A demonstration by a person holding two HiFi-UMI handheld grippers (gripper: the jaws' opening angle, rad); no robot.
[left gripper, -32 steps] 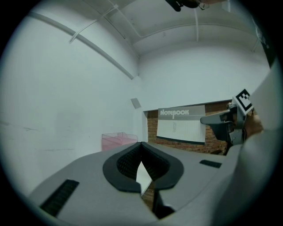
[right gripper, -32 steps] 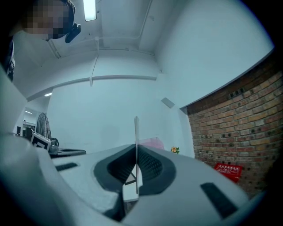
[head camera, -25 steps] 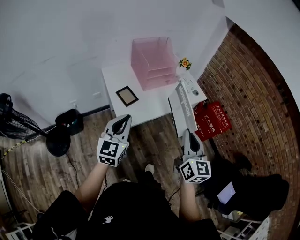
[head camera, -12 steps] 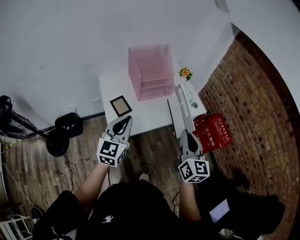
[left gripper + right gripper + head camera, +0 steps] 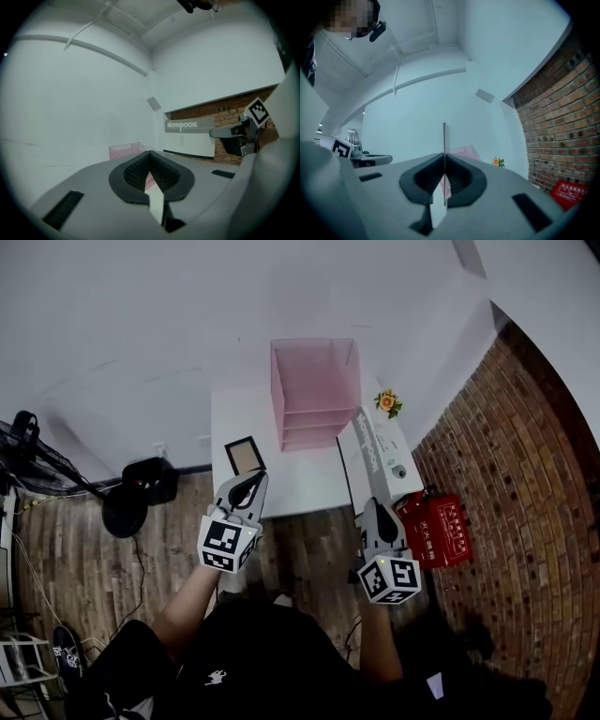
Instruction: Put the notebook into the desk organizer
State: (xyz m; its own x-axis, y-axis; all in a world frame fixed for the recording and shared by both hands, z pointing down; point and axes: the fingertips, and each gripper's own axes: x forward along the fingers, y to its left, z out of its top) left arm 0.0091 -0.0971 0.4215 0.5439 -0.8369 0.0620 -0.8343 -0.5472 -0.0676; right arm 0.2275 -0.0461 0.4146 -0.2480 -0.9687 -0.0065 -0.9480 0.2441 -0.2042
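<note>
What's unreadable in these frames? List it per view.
- Right gripper view: the notebook stands edge-on in the right gripper, so its cover is unseen.
- Head view: the inside of the pink desk organizer is too small and veiled by its tinted walls.
- Left gripper view: the organizer's lower part is hidden behind the left gripper.
- Head view: the print on the red box is too small.

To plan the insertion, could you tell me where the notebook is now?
In the head view the notebook stands on edge right of centre, clamped between the jaws of the right gripper, just right of the pink desk organizer.
</note>
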